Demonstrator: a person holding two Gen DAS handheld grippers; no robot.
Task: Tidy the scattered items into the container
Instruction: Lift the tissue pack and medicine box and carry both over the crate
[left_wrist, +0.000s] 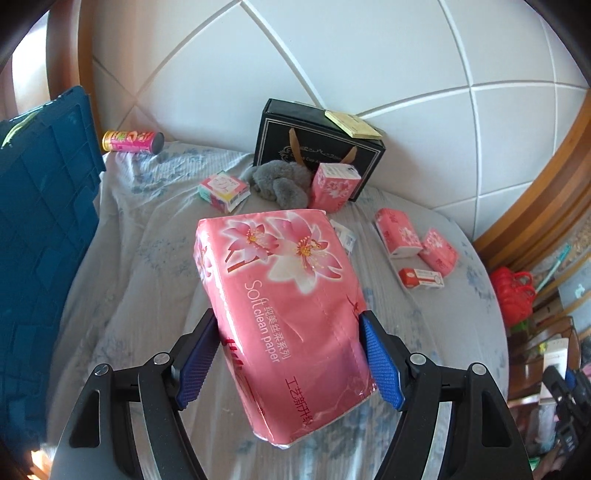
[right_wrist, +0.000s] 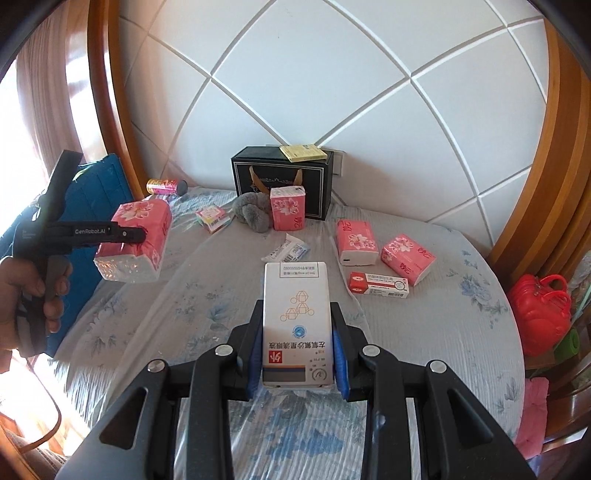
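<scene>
Your left tool (left_wrist: 288, 354) clamps the pink tissue pack (left_wrist: 280, 306); your right tool (right_wrist: 298, 354) pinches the white medicine box (right_wrist: 295, 317). The soft pack could squeeze out near the blue crate (left_wrist: 44, 206).

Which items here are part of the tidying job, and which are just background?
Job: large tissue pack in left gripper; medicine box in right gripper; blue crate; small tissue packs.
Background: red bag; padded headboard.
</scene>
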